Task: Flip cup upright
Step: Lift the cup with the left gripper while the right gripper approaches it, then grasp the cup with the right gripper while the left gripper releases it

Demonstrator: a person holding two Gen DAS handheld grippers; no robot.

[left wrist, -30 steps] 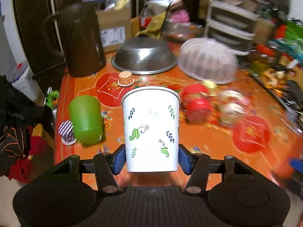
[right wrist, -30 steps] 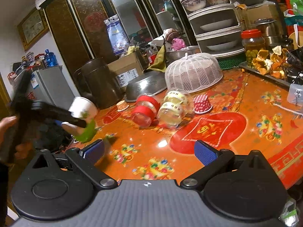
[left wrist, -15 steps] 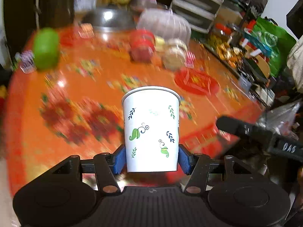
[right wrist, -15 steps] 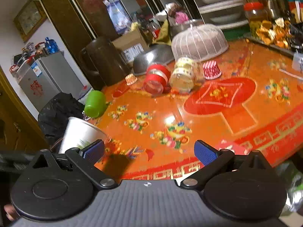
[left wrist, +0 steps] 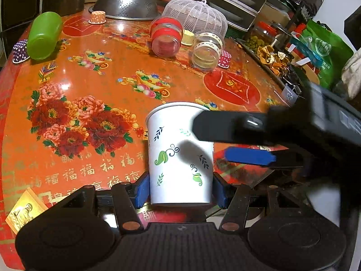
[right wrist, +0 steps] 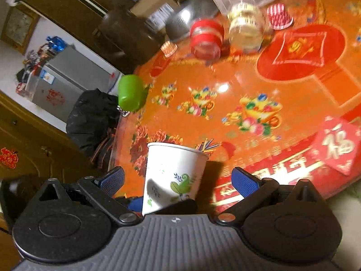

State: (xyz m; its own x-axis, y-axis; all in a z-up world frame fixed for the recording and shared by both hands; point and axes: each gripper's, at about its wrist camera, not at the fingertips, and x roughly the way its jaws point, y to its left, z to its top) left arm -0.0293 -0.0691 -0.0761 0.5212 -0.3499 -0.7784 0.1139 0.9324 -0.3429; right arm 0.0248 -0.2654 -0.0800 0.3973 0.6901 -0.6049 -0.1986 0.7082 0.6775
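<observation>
A white paper cup [left wrist: 180, 153] with green and blue leaf prints is clamped between the blue pads of my left gripper [left wrist: 180, 189], held near the table's front edge. My right gripper [right wrist: 178, 180] is open and straddles the same cup [right wrist: 173, 176], its pads apart from the cup's sides. In the left wrist view the right gripper's black finger and blue pad [left wrist: 248, 155] reach in from the right across the cup's upper part.
On the orange patterned table [left wrist: 90, 85] lie a green cup [left wrist: 44, 36] on its side, a red-banded jar [left wrist: 167, 36], a clear jar [left wrist: 206, 49], small cupcake cups, a metal colander [left wrist: 126, 5] and a white mesh cover [left wrist: 196, 15]. Cluttered shelves stand at the right.
My left gripper carried the cup from the far left of the table to the front edge. My right gripper swung in and now straddles the cup.
</observation>
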